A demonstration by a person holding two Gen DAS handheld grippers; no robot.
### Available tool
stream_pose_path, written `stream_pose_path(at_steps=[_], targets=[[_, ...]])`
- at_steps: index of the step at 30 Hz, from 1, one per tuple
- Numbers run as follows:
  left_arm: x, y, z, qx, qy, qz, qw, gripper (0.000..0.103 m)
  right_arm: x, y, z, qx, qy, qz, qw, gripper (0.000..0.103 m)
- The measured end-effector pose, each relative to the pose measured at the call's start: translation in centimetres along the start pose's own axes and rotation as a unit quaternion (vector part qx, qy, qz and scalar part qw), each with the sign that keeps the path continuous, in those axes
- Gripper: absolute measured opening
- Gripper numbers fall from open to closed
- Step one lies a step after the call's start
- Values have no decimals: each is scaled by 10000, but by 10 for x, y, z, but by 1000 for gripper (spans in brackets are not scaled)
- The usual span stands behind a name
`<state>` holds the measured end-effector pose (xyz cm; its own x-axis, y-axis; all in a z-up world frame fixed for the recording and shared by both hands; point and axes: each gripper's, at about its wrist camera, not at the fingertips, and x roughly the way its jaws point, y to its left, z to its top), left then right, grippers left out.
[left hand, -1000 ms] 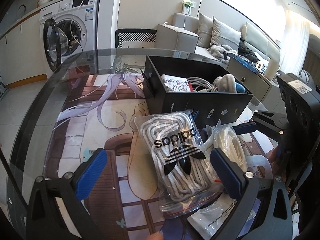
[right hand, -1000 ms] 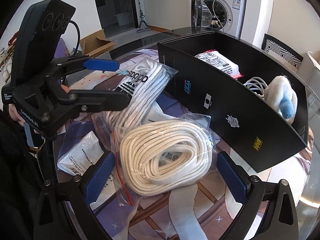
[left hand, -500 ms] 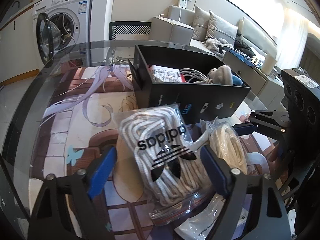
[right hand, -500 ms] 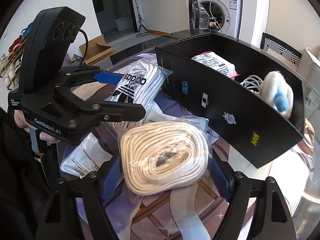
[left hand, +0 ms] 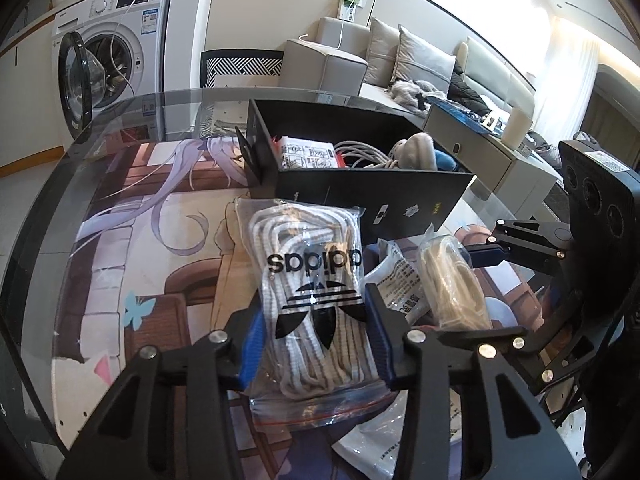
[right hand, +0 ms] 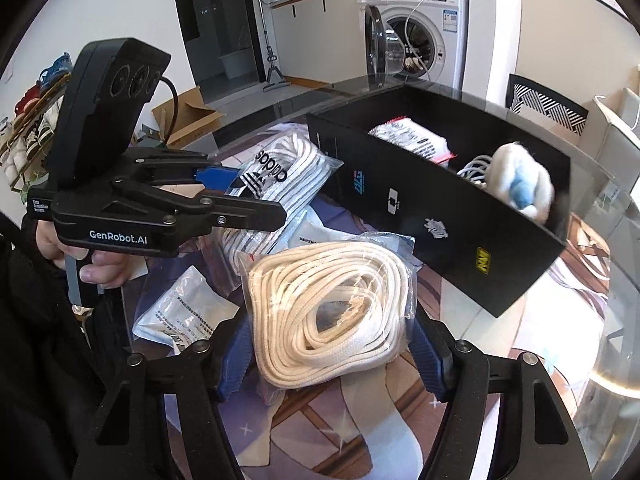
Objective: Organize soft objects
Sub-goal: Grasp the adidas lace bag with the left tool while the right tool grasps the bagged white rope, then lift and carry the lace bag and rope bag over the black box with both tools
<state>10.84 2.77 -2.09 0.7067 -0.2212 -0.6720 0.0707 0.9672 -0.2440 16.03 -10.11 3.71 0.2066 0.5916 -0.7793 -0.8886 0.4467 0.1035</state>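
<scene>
My left gripper [left hand: 314, 334] is shut on the clear adidas bag of white laces [left hand: 312, 280], its blue pads pressing both sides; the bag also shows in the right wrist view [right hand: 276, 184]. My right gripper [right hand: 330, 354] is shut on the bag of cream laces [right hand: 332, 308], which also shows in the left wrist view [left hand: 452, 284]. Both bags rest among packets on the table in front of the black box [right hand: 420, 216], which holds a printed packet [right hand: 412, 142], a white cable and a white-and-blue plush [right hand: 520, 184].
Flat white packets [right hand: 188, 316] lie under and beside the two bags. The round glass table's edge [left hand: 40, 216] curves at left, over an anime-print mat. A washing machine [left hand: 108, 60], a sofa and a chair stand beyond the table.
Both grippers moved forward around their bags and closed: the left pads now pinch the adidas bag, the right pads pinch the cream laces bag.
</scene>
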Motion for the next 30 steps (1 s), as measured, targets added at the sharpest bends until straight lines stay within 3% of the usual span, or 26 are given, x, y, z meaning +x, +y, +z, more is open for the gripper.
stream_pose_path(at_steps=[18, 30], targets=[[-38, -5, 20, -45, -539, -180, 9984, 44, -83, 7, -6, 152, -877, -555, 9945, 70], [-50, -13, 57, 55, -839, -225, 9962, 44, -110, -3, 28, 327, -1467, -875, 9848, 70]])
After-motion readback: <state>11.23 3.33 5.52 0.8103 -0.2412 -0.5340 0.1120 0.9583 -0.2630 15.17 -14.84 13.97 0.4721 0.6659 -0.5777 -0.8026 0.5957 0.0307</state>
